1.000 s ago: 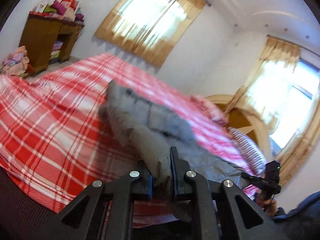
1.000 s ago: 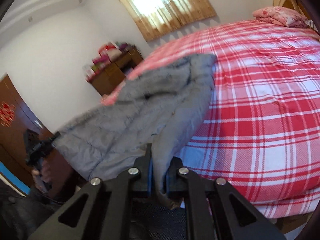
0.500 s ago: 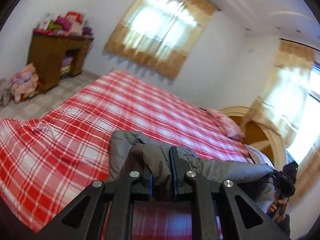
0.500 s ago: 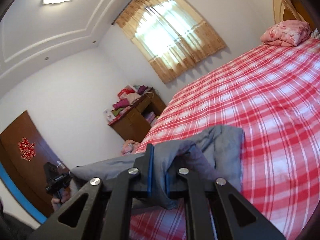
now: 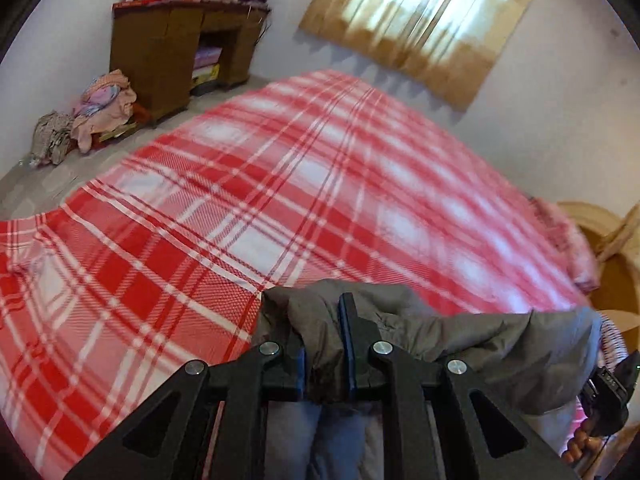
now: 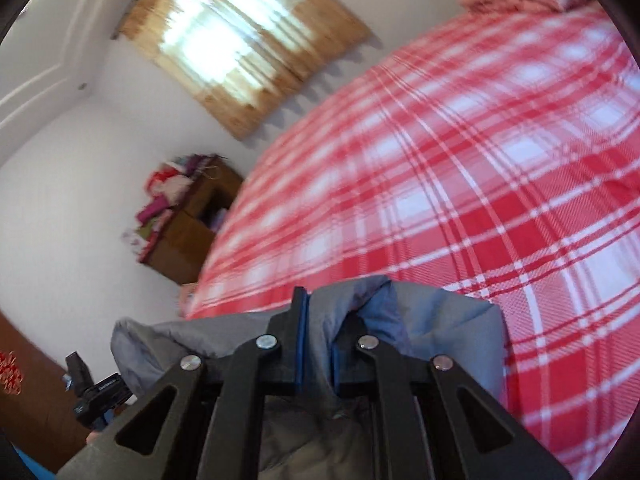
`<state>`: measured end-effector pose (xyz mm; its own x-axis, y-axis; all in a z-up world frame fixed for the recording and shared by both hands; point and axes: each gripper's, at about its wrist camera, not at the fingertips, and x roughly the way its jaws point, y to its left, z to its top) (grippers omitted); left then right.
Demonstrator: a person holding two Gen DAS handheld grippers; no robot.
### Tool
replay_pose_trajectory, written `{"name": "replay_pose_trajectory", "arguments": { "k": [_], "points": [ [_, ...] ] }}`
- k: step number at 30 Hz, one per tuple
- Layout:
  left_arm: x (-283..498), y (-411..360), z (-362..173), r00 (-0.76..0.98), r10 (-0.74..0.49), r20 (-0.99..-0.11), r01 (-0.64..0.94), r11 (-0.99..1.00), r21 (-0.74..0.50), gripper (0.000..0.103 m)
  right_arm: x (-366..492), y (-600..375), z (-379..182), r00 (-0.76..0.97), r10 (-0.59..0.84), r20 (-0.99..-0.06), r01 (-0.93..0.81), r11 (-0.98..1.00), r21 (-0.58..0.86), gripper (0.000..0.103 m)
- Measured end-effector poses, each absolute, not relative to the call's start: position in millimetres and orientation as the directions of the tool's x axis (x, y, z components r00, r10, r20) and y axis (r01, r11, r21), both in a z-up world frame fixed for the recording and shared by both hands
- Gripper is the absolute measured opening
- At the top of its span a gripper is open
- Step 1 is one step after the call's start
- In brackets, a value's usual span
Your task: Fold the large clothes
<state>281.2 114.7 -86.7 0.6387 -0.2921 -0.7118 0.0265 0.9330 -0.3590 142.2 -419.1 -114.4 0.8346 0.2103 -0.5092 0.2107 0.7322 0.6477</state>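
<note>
Jaws of left gripper [image 5: 325, 344] and right gripper [image 6: 316, 340] clamped on grey jacket [image 5: 500, 340], above plaid bed [image 5: 280, 184].

You're in a home bedroom: a bed [image 5: 280, 184] under a red plaid cover, a curtained window [image 5: 420, 20] upper right, a clothes-heaped wooden cabinet [image 5: 176, 52] upper left.

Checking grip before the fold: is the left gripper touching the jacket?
Touching. In the left wrist view, the left gripper is shut on a bunched fold of the grey jacket, with fabric pressed between both fingers.
</note>
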Motion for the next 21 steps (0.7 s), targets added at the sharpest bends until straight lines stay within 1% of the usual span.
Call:
{"name": "replay_pose_trajectory", "arguments": {
  "k": [3, 5, 7, 11, 13, 14, 15, 16, 17, 18, 19, 20, 21],
  "points": [
    [297, 110, -115, 0.614, -0.289, -0.734, 0.003, 0.932, -0.364, 0.015, 150, -420, -140, 0.824, 0.177, -0.538, 0.252, 0.736, 0.628, 0.018],
    [301, 112, -128, 0.607, -0.323, -0.727, -0.003, 0.913, -0.408, 0.016, 154, -418, -152, 0.812, 0.155, -0.563, 0.280, 0.742, 0.609, 0.019],
    [301, 116, -137, 0.605, -0.359, -0.711, -0.006, 0.891, -0.455, 0.017, 152, -418, -161, 0.815, 0.148, -0.560, 0.284, 0.740, 0.610, 0.019],
    [302, 133, -145, 0.575, -0.477, -0.665, -0.029, 0.800, -0.599, 0.019, 154, -423, -169, 0.814, 0.163, -0.557, 0.284, 0.726, 0.627, 0.020],
    [303, 151, -142, 0.538, -0.566, -0.625, -0.060, 0.714, -0.698, 0.023, 153, -426, -167, 0.806, 0.175, -0.565, 0.287, 0.720, 0.632, 0.022],
    [304, 157, -137, 0.531, -0.593, -0.605, -0.070, 0.681, -0.729, 0.024, 152, -429, -163, 0.801, 0.184, -0.569, 0.287, 0.717, 0.636, 0.027],
    [301, 167, -131, 0.531, -0.619, -0.578, -0.074, 0.646, -0.760, 0.027, 148, -431, -158, 0.802, 0.192, -0.566, 0.280, 0.716, 0.639, 0.037],
    [299, 175, -124, 0.536, -0.628, -0.564, -0.072, 0.632, -0.772, 0.032, 140, -434, -149, 0.810, 0.187, -0.556, 0.273, 0.719, 0.639, 0.044],
    [294, 184, -112, 0.548, -0.610, -0.572, -0.072, 0.647, -0.759, 0.037, 134, -435, -142, 0.822, 0.166, -0.546, 0.275, 0.723, 0.634, 0.067],
    [288, 191, -101, 0.570, -0.569, -0.593, -0.080, 0.679, -0.730, 0.052, 122, -439, -130, 0.840, 0.131, -0.527, 0.279, 0.728, 0.626, 0.084],
    [277, 200, -84, 0.610, -0.496, -0.618, -0.095, 0.728, -0.678, 0.068, 107, -442, -116, 0.863, 0.103, -0.495, 0.269, 0.736, 0.621, 0.086],
    [271, 205, -75, 0.636, -0.454, -0.624, -0.097, 0.755, -0.649, 0.073, 97, -443, -104, 0.875, 0.086, -0.477, 0.261, 0.746, 0.613, 0.085],
    [259, 208, -61, 0.670, -0.404, -0.623, -0.090, 0.789, -0.608, 0.076, 86, -443, -90, 0.880, 0.060, -0.471, 0.263, 0.764, 0.589, 0.082]
  ]
}}
